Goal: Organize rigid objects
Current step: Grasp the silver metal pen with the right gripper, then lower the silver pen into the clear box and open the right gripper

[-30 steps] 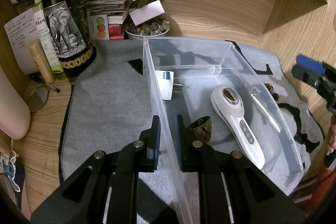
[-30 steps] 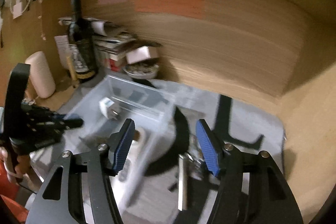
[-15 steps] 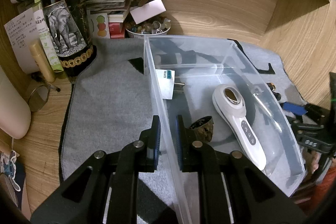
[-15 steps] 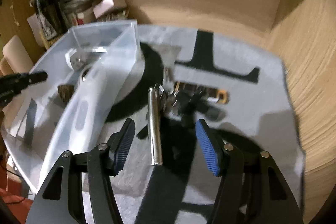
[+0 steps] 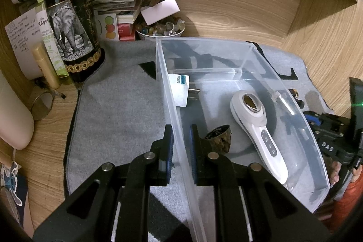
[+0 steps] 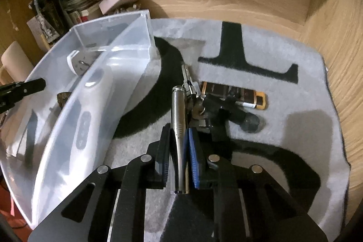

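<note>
1. Steadying the clear bin (image 5: pixel 226 56), the left hand-held gripper (image 5: pixel 181 142) is clenched on its near side wall, presumably so that the bin stays put while things are dropped in.
2. Right hand-held gripper (image 6: pixel 179 146): its jaws have just been closing and now clamp the silver pen (image 6: pixel 179 115), which lies on the grey mat (image 6: pixel 283 53) just beside the bin, at 3 o'clock of it.
3. Already binned: white handheld device (image 5: pixel 256 126), plug adapter (image 5: pixel 181 90), dark cone-like lump (image 5: pixel 220 140).
4. Tangled at 1 o'clock of the pen, keys (image 6: pixel 192 92), an orange-edged lighter (image 6: pixel 233 94) and a black item overlap; their outlines are hard to separate.
5. Whether the pen has left the mat cannot be told.
</note>
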